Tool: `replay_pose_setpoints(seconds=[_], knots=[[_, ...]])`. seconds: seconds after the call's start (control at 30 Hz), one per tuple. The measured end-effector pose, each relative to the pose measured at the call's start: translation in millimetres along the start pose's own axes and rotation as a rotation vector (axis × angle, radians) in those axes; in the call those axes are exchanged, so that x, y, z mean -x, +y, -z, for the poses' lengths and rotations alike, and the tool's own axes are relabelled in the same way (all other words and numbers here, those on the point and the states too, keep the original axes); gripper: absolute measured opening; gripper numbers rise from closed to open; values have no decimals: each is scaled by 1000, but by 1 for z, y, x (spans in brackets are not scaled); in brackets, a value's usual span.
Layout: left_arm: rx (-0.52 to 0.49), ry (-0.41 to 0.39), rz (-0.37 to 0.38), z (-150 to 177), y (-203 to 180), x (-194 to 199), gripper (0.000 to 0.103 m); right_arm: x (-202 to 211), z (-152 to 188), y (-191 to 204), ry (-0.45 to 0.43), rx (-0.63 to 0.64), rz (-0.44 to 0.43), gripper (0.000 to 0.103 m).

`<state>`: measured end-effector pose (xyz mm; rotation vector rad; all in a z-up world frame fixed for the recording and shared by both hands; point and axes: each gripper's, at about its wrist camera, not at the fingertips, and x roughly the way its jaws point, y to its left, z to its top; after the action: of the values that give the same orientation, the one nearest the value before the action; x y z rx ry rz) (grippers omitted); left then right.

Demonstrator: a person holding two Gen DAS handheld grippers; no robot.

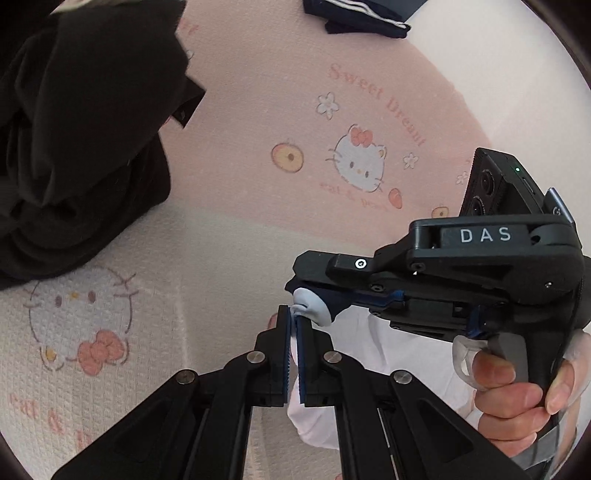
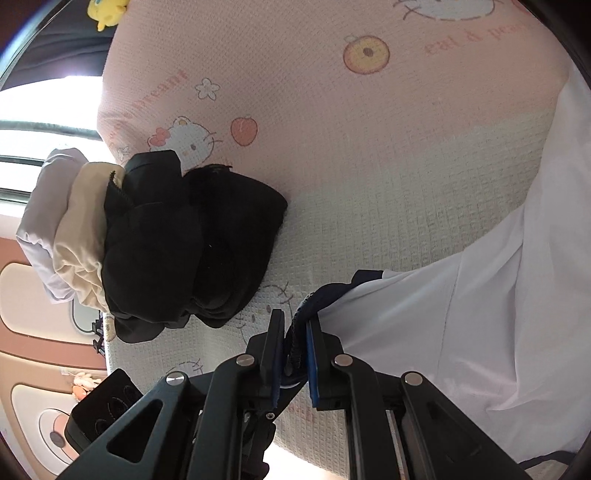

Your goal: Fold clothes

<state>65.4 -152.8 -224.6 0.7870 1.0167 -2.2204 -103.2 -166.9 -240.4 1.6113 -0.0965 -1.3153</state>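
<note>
White garment [image 1: 388, 354]: mostly covered by both tools in the left wrist view, cut by the right frame edge in the right wrist view; full shape cannot be told. Navy trim [image 2: 295, 343] partly buried between the right gripper [image 2: 293, 354] fingers. Black clothes pile [image 1: 74, 140] cropped at the left edge, item count unclear. Navy striped garment [image 1: 358, 16] clipped at the top edge. Yellow toy [image 2: 105, 11] cut off at the top. Lettering on the blanket [image 1: 229, 122] partly blurred and covered.
</note>
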Motion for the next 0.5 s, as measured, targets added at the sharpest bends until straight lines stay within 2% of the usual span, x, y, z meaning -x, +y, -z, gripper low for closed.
replay_pose_setpoints(seconds=[0.17,0.2,0.23,0.27,0.3,0.33,0.5], knots=[[66,59,12,7,11,-3,4,13,3,-1,-38,13,40,15],[97,80,10,7,14,-4,9,16,4,-1,-48,17,49,16],[121,91,9,7,18,-5,22,20,5,0,-58,22,58,36],[144,99,8,8,22,-5,34,23,6,0,-69,26,67,67],[156,94,-1,8,24,-3,64,30,6,1,-82,31,62,78],[166,87,-11,9,26,0,74,36,7,2,-91,35,63,85],[135,86,-35,11,19,10,74,65,18,7,-149,86,106,85]])
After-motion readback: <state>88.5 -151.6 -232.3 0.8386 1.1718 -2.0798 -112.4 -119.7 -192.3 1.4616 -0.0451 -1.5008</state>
